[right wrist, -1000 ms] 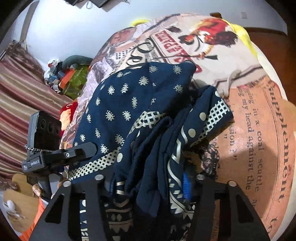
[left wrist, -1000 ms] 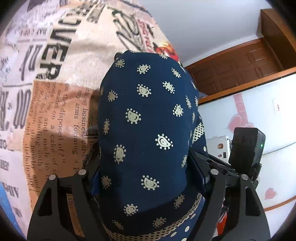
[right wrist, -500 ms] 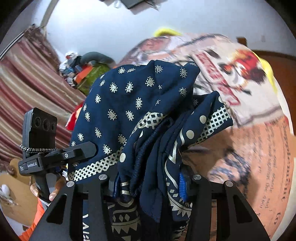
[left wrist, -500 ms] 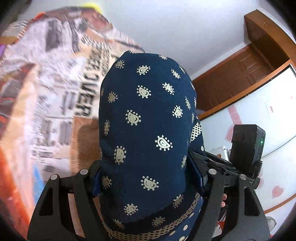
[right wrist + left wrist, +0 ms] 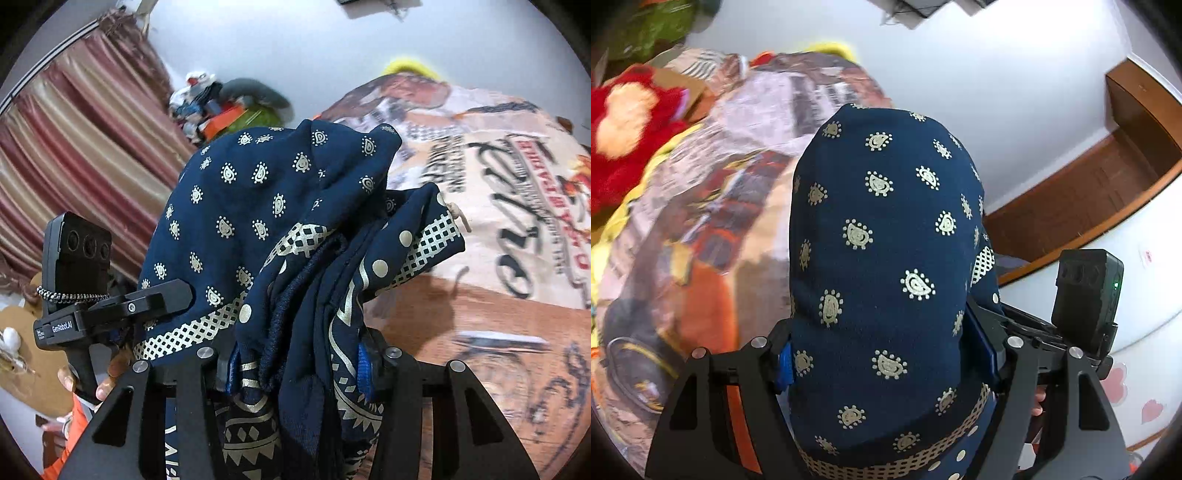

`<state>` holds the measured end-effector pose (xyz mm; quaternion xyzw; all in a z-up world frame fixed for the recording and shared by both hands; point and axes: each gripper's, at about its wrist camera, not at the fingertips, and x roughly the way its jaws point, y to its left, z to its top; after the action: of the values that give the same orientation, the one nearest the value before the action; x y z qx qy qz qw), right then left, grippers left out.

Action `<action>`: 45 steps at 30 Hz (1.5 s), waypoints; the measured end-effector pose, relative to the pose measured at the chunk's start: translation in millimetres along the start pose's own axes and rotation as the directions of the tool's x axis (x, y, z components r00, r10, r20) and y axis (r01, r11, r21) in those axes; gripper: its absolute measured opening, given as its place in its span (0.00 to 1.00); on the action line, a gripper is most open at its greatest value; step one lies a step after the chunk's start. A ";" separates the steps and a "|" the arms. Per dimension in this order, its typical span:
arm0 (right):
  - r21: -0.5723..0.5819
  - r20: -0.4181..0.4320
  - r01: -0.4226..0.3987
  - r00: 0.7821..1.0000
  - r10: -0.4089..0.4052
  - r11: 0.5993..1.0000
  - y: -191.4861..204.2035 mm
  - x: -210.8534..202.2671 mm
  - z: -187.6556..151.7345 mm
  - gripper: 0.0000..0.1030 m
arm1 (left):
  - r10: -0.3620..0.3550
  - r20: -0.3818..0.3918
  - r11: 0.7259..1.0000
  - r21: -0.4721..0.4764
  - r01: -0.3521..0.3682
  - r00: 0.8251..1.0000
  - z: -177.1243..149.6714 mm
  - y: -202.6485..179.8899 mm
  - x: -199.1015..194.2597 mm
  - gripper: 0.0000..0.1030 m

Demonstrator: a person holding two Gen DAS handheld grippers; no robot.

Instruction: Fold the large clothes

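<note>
The left tool is pinching the navy cloth, which is standing up lengthwise between its fingers. The right tool is pinching bunched folds of it above the bed.

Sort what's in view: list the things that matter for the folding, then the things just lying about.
For the job:
navy garment
left tongs, shut on it
right tongs, shut on it
printed blanket

Lying about:
red plush
toy pile
striped curtain
wooden door

Left claw and right claw both clamped (on cloth), raised side by side
</note>
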<state>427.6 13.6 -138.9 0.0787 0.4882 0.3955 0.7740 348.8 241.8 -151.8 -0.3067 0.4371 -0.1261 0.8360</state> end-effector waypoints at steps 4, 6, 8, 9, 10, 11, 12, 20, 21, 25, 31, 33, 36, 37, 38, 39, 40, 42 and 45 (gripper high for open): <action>-0.001 -0.065 -0.008 0.998 0.008 1.000 7.4 40.4 -2.6 0.44 | 0.029 -0.032 0.998 -0.056 -0.031 0.999 -6.6 38.6 -1.0 0.72; 0.000 -0.102 -0.004 0.995 0.004 1.000 6.9 60.9 -10.1 0.44 | 0.038 -0.047 0.996 -0.076 -0.042 0.998 -12.4 58.3 7.2 0.72; 0.007 -0.137 0.002 0.991 -0.001 1.000 4.3 79.2 -14.7 0.44 | 0.046 -0.066 0.993 -0.104 -0.053 0.997 -16.6 76.1 16.0 0.72; 0.011 -0.157 0.007 0.988 -0.006 1.000 1.6 89.8 -16.8 0.44 | 0.048 -0.078 0.991 -0.119 -0.057 0.996 -19.3 84.8 20.9 0.72; 0.014 -0.173 0.013 0.985 -0.010 1.000 -0.6 98.5 -19.0 0.44 | 0.049 -0.086 0.990 -0.128 -0.060 0.995 -23.8 88.7 22.4 0.72; 0.015 -0.188 0.018 0.982 -0.015 1.000 -2.8 106.2 -20.2 0.44 | 0.050 -0.098 0.988 -0.141 -0.064 0.994 -26.6 96.4 27.2 0.72; 0.017 -0.204 0.024 0.979 -0.020 1.000 -5.7 114.7 -22.2 0.44 | 0.049 -0.107 0.986 -0.153 -0.065 0.993 -29.2 102.4 31.3 0.72; 0.041 -0.282 0.054 0.959 -0.041 0.998 -30.7 146.7 -36.3 0.45 | 0.057 -0.140 0.984 -0.161 -0.080 0.989 -45.9 126.7 49.6 0.72; 0.038 -0.282 0.055 0.958 -0.042 0.998 -30.5 146.0 -36.5 0.46 | 0.078 -0.138 0.985 -0.144 -0.098 0.987 -46.5 123.2 48.5 0.73; 0.011 -0.277 0.072 0.959 -0.066 0.997 -28.7 135.9 -38.0 0.48 | 0.161 -0.126 0.981 -0.087 -0.173 0.979 -44.6 110.0 44.9 0.73; -0.130 -0.207 0.129 0.966 -0.154 0.983 -11.0 93.8 -36.1 0.49 | 0.328 -0.008 0.943 0.071 -0.326 0.945 -46.4 78.6 17.2 0.72; -0.203 -0.150 0.162 0.969 -0.194 0.966 2.4 76.4 -34.8 0.49 | 0.367 0.057 0.919 0.131 -0.371 0.928 -48.8 62.0 3.8 0.72; -0.281 -0.079 0.177 0.975 -0.207 0.943 21.3 58.4 -36.3 0.52 | 0.397 0.117 0.889 0.198 -0.413 0.910 -55.9 43.7 -5.2 0.72; -0.301 -0.063 0.180 0.976 -0.207 0.936 27.1 55.4 -38.2 0.57 | 0.411 0.123 0.879 0.211 -0.428 0.904 -60.2 40.1 -5.0 0.72; -0.324 -0.048 0.184 0.976 -0.210 0.928 32.6 53.5 -41.5 0.60 | 0.424 0.123 0.870 0.221 -0.442 0.897 -64.4 38.3 -1.5 0.72; -0.354 -0.037 0.191 0.975 -0.218 0.915 40.6 56.7 -45.1 0.65 | 0.436 0.119 0.862 0.228 -0.452 0.892 -69.0 38.0 2.9 0.72; -0.384 -0.034 0.195 0.974 -0.225 0.903 44.9 59.7 -50.5 0.67 | 0.449 0.105 0.856 0.236 -0.461 0.888 -74.2 38.6 9.1 0.72; -0.433 -0.059 0.197 0.968 -0.246 0.880 48.3 70.1 -62.7 0.67 | 0.461 0.060 0.854 0.242 -0.461 0.885 -85.6 42.7 23.2 0.73; -0.486 -0.140 0.203 0.942 -0.305 0.850 42.4 94.5 -81.4 0.67 | 0.461 0.028 0.853 0.261 -0.452 0.887 -103.3 43.8 40.8 0.76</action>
<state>358.2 85.8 -224.4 -0.2170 0.4648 0.4006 0.7592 286.7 214.8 -250.1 -0.0797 0.4918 0.0142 0.8670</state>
